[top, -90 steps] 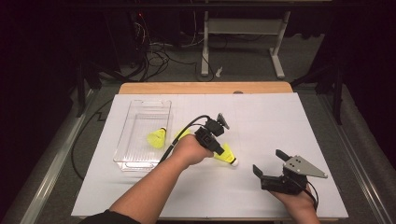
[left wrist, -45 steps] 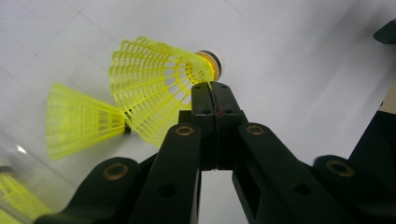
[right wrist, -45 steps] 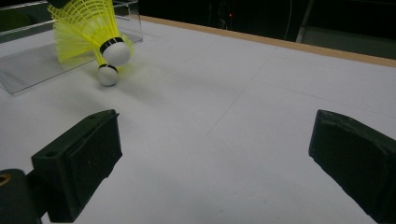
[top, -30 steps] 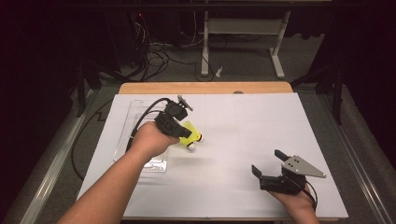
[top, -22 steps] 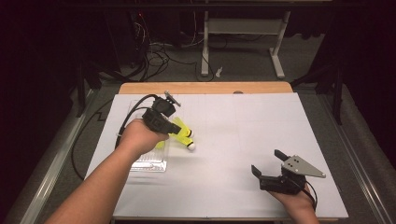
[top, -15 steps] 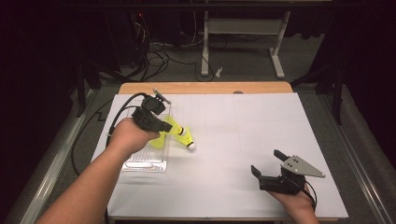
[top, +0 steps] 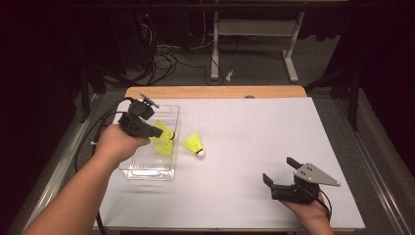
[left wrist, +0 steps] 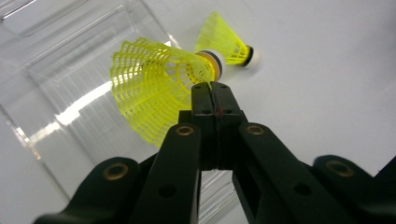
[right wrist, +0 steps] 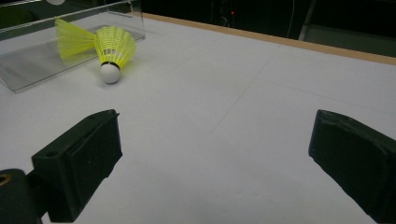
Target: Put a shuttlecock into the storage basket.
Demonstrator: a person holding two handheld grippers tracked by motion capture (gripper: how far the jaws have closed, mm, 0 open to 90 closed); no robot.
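The left tongs (top: pixel 157 131) are hovering over the clear plastic box (top: pixel 169 113) near the left edge of the tabletop (top: pixel 254 127), with the jaws pressed together on the rim of a yellow shuttlecock (top: pixel 164 138). In the left gripper view the tongs (left wrist: pixel 215 95) are pinching the mesh skirt of this held shuttlecock (left wrist: pixel 154 84) just behind its cork, and the skirt is flaring out above the transparent box (left wrist: pixel 60 79).

A second shuttlecock (top: pixel 195 145) is lying on the tabletop just beside the right wall of the box — skirt toward the box, white cork pointing toward the near edge. It is sitting close to the held one but apart from the tongs. The right gripper view is showing it (right wrist: pixel 112 49) on its side beside the box (right wrist: pixel 42 56).

The right tongs (top: pixel 280 170) are resting near the front right corner of the tabletop, well apart from both shuttlecocks. Their jaws are standing wide apart — nothing between them (right wrist: pixel 212 154).
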